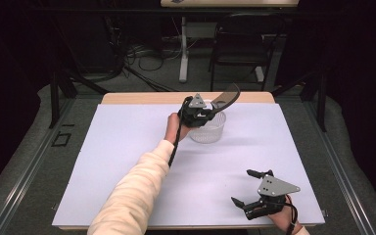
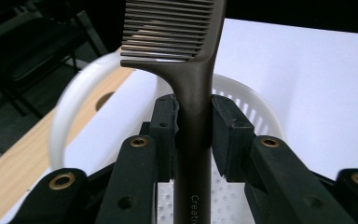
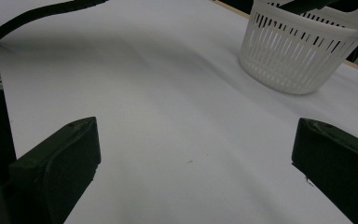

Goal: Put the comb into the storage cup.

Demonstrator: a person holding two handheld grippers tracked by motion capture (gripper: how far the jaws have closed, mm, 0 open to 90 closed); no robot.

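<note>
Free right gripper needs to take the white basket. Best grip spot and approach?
Grip the basket's top rim on its near wall, coming down from above with one jaw inside and one outside. The slotted wall is thin and upright, probably too wide to span. The left gripper holds the comb over it, so stay clear.

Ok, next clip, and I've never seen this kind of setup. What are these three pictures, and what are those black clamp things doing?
No robot here: a person holds a two-jaw gripper in each hand. The high view looks down on the white-covered table. The other two pictures come from cameras riding on each gripper, looking along its jaws. The left gripper is shut on the handle of a dark comb, held above a white slotted basket at the far side of the table. The right gripper is open and holds nothing, near the table's near right corner; its camera sees the basket farther off.
</note>
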